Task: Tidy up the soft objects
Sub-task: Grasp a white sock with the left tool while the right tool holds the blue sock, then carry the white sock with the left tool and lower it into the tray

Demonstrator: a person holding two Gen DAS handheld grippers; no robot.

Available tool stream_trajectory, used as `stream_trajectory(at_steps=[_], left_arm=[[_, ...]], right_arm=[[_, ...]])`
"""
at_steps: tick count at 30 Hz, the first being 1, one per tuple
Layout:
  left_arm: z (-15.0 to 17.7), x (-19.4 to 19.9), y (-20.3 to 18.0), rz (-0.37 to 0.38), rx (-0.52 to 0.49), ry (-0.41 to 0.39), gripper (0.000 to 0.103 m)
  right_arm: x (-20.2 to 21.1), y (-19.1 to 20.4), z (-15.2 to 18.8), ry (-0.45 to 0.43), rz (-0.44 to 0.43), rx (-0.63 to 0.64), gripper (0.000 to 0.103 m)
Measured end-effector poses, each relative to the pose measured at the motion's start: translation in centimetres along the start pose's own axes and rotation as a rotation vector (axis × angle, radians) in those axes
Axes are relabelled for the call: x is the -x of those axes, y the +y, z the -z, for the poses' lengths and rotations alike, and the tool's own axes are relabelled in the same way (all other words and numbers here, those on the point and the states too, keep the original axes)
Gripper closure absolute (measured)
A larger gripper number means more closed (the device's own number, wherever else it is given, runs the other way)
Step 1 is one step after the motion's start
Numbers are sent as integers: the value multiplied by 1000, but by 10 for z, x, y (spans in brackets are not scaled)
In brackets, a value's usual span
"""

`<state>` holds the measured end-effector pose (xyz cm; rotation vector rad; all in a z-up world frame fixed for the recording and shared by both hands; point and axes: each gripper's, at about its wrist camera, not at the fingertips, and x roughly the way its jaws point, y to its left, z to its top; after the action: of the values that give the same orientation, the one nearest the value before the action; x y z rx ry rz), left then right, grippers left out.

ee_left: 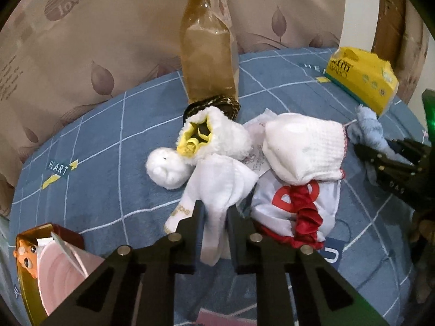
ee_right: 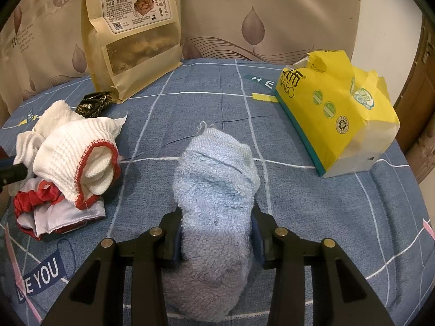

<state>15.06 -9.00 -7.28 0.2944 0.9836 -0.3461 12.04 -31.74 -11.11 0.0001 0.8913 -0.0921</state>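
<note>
The left gripper (ee_left: pixel 213 217) is closed narrow on a white sock (ee_left: pixel 217 187) at 6 o'clock of the soft pile. The right gripper (ee_right: pixel 216 233) clamps a light blue fluffy sock (ee_right: pixel 214 190) on the blue bedsheet (ee_right: pixel 272 125). At 2 o'clock the torn yellow tissue pack (ee_right: pixel 334 116) shows white tissues inside.

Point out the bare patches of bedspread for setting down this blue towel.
Bare bedspread lies ahead of the blue towel, bordered by the snack bag, the tissue pack and the white glove. The glove's pile on the left is crowded.
</note>
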Motion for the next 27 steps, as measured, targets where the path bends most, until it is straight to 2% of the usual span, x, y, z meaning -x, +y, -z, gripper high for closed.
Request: stream_trajectory(at_steps=[8, 17, 27], left_arm=[[-2, 25, 6, 33, 38, -36, 87], [-3, 65, 19, 25, 71, -87, 87], [4, 103, 67, -61, 143, -125, 87]], right_arm=[[-1, -1, 0, 0, -1, -1, 64], [-1, -1, 0, -1, -2, -1, 64], [-1, -1, 0, -1, -2, -1, 64]])
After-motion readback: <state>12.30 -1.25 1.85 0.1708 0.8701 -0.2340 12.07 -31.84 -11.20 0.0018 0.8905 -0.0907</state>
